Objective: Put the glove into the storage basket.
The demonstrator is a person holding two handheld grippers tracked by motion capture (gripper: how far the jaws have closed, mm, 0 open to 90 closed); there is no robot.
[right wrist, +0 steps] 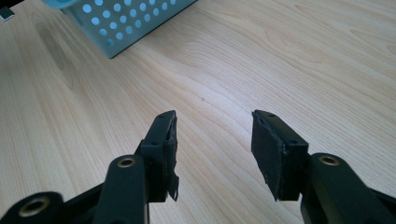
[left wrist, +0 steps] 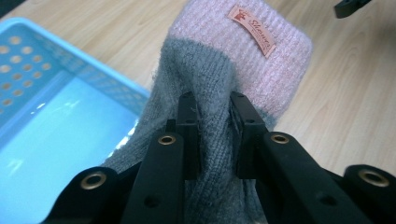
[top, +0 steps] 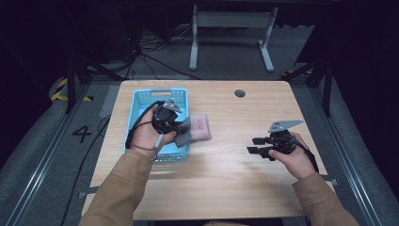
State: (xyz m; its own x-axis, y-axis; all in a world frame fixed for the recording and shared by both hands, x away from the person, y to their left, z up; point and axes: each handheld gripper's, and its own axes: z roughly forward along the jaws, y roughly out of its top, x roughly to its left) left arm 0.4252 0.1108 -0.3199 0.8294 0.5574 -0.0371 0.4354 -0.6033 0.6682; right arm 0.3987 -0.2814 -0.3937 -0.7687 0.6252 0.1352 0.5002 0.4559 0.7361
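Your left gripper (left wrist: pixel 212 135) is pinching the grey part of the sock (left wrist: pixel 224 79), clear of the pink cuff; it's held at the right rim of the blue basket (top: pixel 141 101), partly over the table (top: pixel 235 179), probably so it drops straight in; right gripper (right wrist: pixel 212 149) has jaws spread, holding nothing, parked low over bare wood well apart, likely just out of the way; orange label (left wrist: pixel 252 30) on the cuff carries script lettering, too blurred to read.

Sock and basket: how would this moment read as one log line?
left gripper: shut on sock | sock: over basket edge | right gripper: open, holds nothing, above table
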